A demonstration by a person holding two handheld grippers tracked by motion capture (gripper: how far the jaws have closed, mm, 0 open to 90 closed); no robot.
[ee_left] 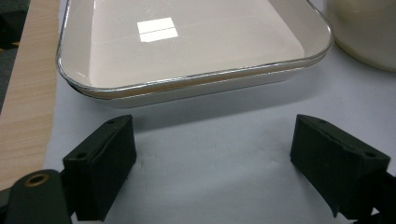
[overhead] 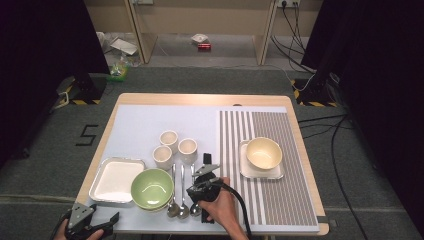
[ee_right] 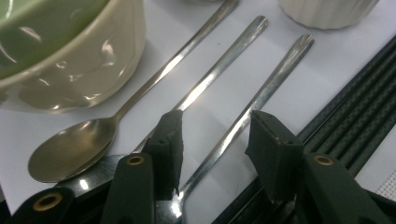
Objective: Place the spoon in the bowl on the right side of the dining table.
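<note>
Rightmost spoon point(ee_right: 243, 121) lies lengthwise between fingers point(ee_right: 168, 140).

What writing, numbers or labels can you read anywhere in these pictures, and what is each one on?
"5": a dark mark on the grey floor left of the table, in the high view.
Small red thing on the far floor: any print too small to read.
Tray, bowl, spoons, cups: no writing on them.

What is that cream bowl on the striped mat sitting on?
The cream bowl sits on a small square tray with a metal rim, itself on the striped mat. The bowl covers the tray's middle, so that part cannot be seen.
</note>
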